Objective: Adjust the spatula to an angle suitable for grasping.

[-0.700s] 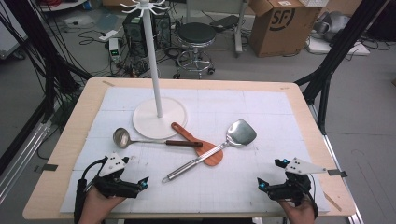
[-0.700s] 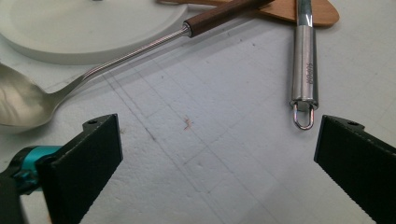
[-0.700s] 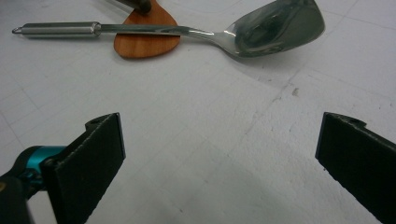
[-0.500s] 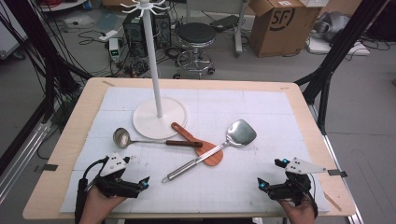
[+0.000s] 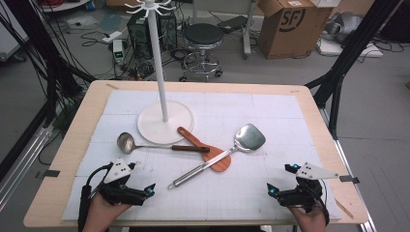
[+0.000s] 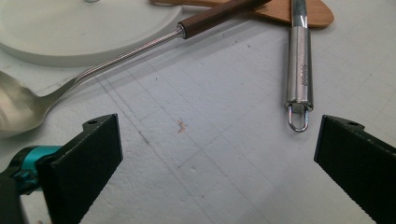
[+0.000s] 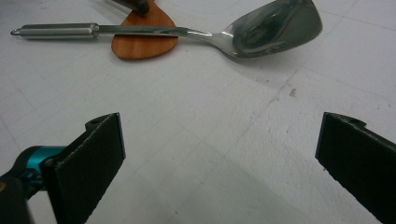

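A white hook stand (image 5: 160, 72) rises from a round base (image 5: 165, 126) at the mat's back left. A steel ladle (image 5: 126, 143) with a dark wooden handle (image 6: 219, 16) lies in front of the base. A wooden spatula (image 5: 205, 149) lies under a steel turner (image 5: 249, 137), whose handle (image 6: 299, 65) ends in a hanging loop. My left gripper (image 5: 149, 189) rests open near the front left edge, nothing between its jaws. My right gripper (image 5: 271, 189) rests open at the front right; the turner's blade (image 7: 275, 28) lies ahead of it.
A white gridded mat (image 5: 270, 121) covers the wooden table (image 5: 72, 145). Behind the table stand a black stool (image 5: 204, 38), a cardboard box (image 5: 285, 24), a computer case and cables on the floor. Black frame legs stand at both sides.
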Motion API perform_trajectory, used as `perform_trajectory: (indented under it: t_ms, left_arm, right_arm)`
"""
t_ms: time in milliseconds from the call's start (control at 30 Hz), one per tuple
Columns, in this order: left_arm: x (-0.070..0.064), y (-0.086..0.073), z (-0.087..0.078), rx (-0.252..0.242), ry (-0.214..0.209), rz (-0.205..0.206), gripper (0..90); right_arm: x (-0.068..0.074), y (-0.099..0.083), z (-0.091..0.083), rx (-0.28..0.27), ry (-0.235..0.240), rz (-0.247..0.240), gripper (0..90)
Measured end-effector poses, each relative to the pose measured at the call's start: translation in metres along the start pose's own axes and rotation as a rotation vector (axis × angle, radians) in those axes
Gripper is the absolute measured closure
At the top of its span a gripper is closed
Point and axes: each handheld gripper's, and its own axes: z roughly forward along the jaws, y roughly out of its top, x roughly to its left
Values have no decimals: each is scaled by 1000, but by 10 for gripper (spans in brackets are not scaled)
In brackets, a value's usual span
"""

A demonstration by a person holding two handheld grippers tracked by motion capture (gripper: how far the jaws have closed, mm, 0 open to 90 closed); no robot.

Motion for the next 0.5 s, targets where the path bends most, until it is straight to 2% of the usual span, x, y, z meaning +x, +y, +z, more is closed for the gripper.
perform_trajectory:
  t_ms: [500]
  left_arm:
    - [-6,4,4,-5,-31,6,16]
  right_arm:
    - [3,2,1,-1,2,-1,5]
